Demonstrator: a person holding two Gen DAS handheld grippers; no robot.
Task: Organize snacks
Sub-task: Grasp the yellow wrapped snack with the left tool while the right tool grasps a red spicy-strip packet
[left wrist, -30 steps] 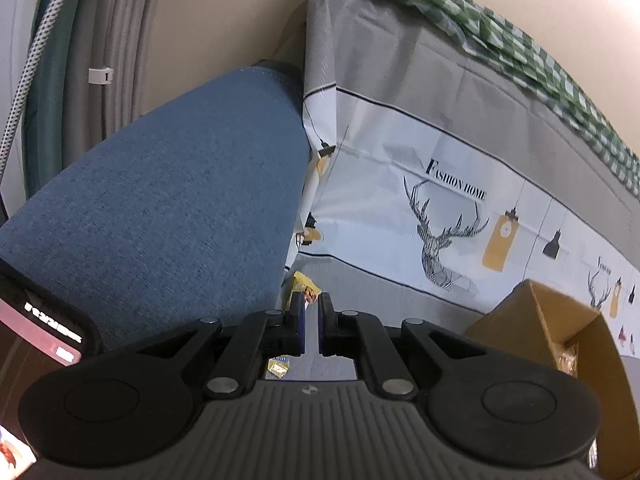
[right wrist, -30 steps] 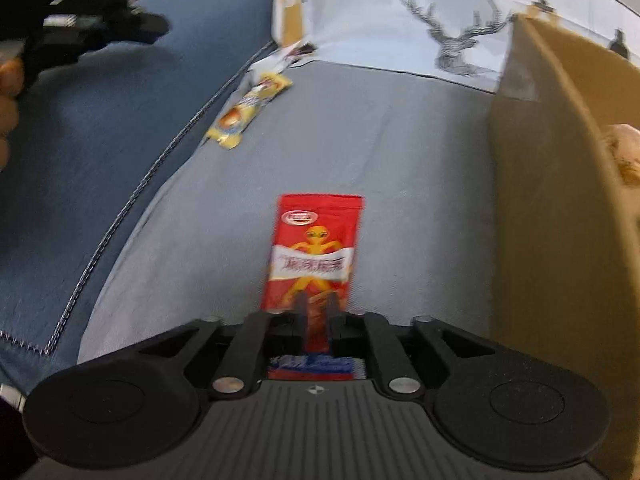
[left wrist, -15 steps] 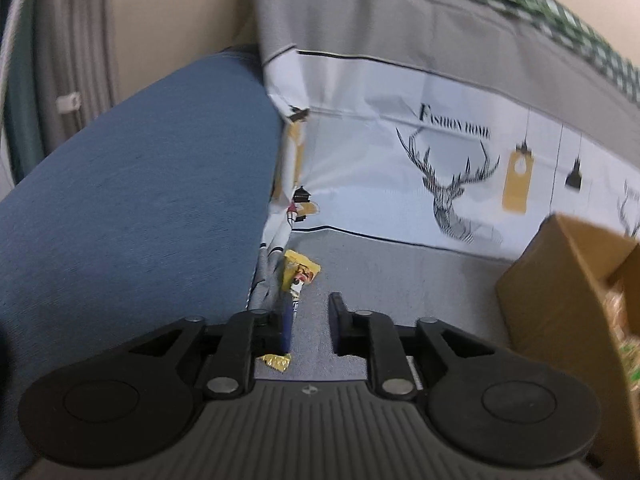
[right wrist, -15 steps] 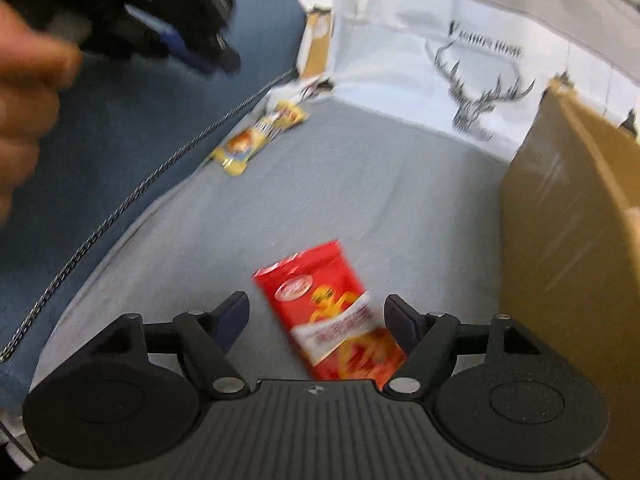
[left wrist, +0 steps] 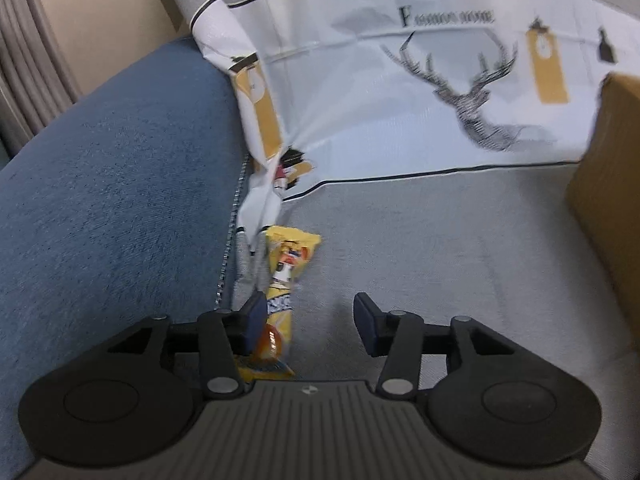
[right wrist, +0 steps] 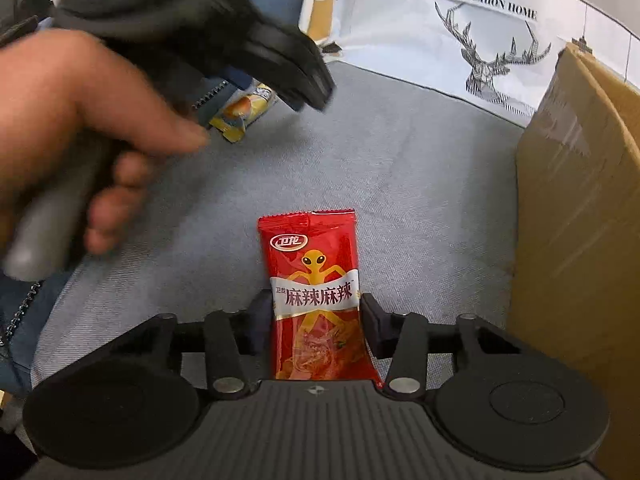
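Note:
A yellow snack packet (left wrist: 286, 280) lies on the grey seat cover (left wrist: 440, 260), close to the blue armrest. My left gripper (left wrist: 310, 320) hovers just above its near end. Its jaws are opening, the left finger (left wrist: 256, 316) is beside the packet, and nothing is gripped. A red snack packet (right wrist: 316, 280) with an orange figure lies lengthwise between the jaws of my right gripper (right wrist: 316, 316). Those jaws are closing, and the pads press on the packet's two long edges. In the right wrist view a hand (right wrist: 80, 112) holds the left gripper over the yellow packet (right wrist: 244, 112).
A brown cardboard box (right wrist: 580, 220) stands on the seat at the right, also at the right edge (left wrist: 612, 184) of the left wrist view. A blue armrest (left wrist: 112, 184) rises on the left. A white deer-print cover (left wrist: 400, 80) hangs over the backrest.
My left gripper came down toward the yellow packet and went from shut to open. My right gripper let go of the red packet, spread wide, then closed across its width.

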